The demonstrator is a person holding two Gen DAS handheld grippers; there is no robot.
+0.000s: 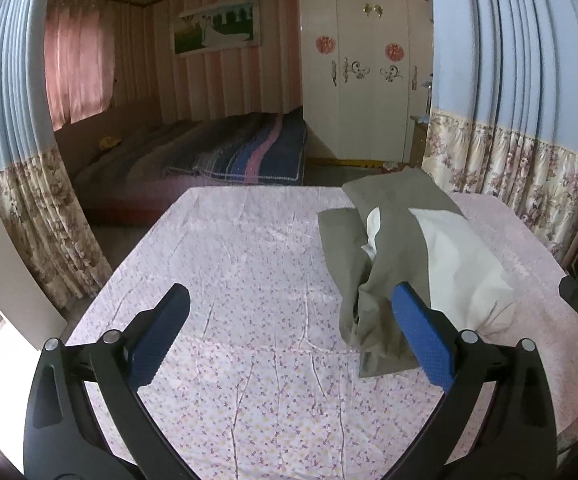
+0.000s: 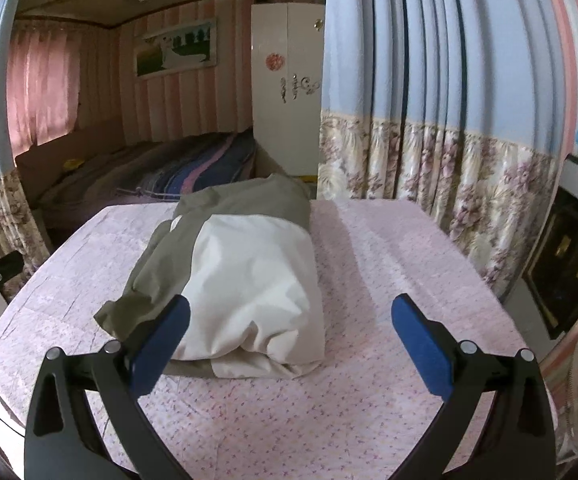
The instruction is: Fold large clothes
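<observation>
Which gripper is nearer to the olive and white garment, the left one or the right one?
Right, by a small margin. The right gripper faces the garment, whose near end lies between its open fingers. The left gripper is open beside it, over the bare tablecloth.

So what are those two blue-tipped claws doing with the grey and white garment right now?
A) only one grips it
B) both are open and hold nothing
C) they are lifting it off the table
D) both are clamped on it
B: the left gripper and right gripper both stand wide open, and the garment lies bundled on the floral tablecloth.
</observation>
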